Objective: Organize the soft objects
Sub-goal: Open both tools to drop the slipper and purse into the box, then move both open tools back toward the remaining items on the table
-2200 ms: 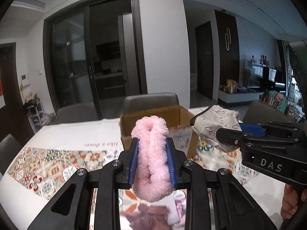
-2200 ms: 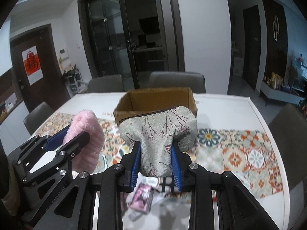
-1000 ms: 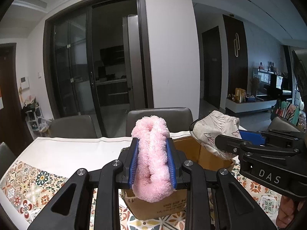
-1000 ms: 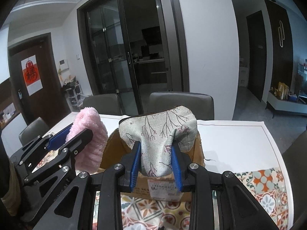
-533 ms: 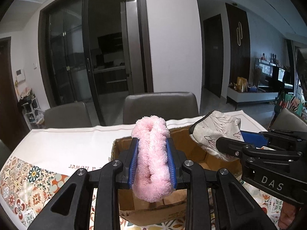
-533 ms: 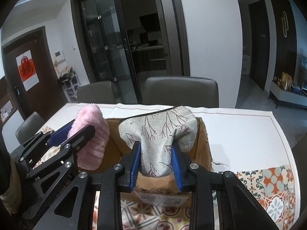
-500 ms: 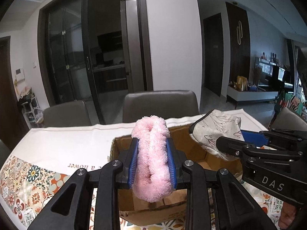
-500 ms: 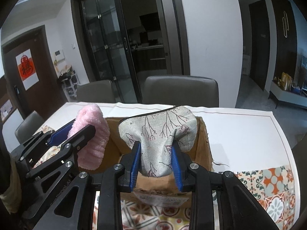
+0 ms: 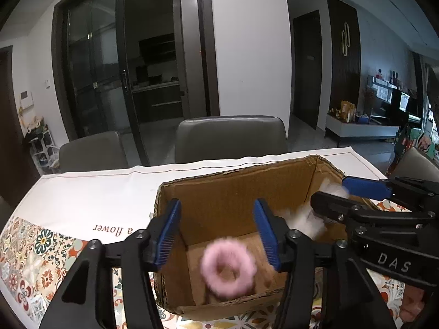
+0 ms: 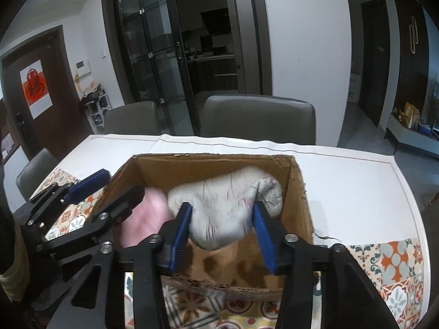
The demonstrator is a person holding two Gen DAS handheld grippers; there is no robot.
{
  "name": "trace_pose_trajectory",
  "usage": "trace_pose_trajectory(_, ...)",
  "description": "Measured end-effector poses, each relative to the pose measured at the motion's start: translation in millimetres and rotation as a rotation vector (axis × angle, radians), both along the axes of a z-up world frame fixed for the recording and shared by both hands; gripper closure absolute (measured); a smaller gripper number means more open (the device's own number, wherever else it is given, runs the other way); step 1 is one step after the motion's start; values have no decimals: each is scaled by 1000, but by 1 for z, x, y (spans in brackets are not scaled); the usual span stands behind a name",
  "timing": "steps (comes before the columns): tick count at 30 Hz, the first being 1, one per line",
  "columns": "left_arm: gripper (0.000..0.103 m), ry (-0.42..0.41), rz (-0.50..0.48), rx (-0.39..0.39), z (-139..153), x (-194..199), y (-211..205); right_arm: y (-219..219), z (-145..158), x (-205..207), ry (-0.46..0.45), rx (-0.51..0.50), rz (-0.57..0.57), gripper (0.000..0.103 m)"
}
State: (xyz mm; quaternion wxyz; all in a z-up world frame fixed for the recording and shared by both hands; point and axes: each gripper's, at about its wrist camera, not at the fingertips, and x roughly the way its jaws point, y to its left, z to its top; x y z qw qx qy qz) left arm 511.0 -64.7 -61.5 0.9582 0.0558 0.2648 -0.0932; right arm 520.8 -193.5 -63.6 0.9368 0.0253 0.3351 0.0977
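Above an open brown cardboard box (image 9: 236,200) on a white tablecloth with a patterned tile border (image 9: 82,192), two black grippers with blue pads are held side by side. The box's top edges are ragged and its flaps are gone, so the whole mouth is seen open; bare white cloth is seen behind it and on both sides, and two grey chairs (image 9: 230,139) are set along the table's far edge.

The left gripper (image 9: 216,231) is seen released, its jaws spread wide over the box's left half. Below them a fluffy pink ring-shaped scrunchie (image 9: 228,270) is caught blurred inside the box, touching neither pad.

The right gripper (image 10: 221,231) is likewise held level over the right half, its jaws parted. A pale grey fabric pouch printed with dark branches (image 10: 227,213) is seen blurred between the pads, inside the box; whether it touches them cannot be told.

"DAS" can be read on the right gripper's body in the left view. "a flower" is printed upside down on the tablecloth. A red sign with one Chinese character (image 10: 34,89) is hung on a brown door.
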Motion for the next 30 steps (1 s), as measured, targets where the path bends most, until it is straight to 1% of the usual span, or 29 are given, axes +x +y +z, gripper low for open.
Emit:
trace_pose_trajectory(2, 46, -3, -3, -6, 3, -4, 1, -3, 0, -2, -6, -6, -14, 50)
trace_pose_trajectory(6, 38, -34, 3, 10, 10, -16, 3, -6, 5, -11, -17, -5, -32, 49)
trace_pose_trajectory(11, 37, -54, 9, 19, 23, -36, 5, -6, 15, -26, -35, -21, -56, 49)
trace_pose_trajectory(18, 35, -76, 22, 21, 40, -64, 12, -5, 32, -54, -51, 10, -71, 49)
trace_pose_trajectory(30, 35, -95, 44, 25, 56, -117, 32, 10, 51, -105, -73, 35, -50, 49)
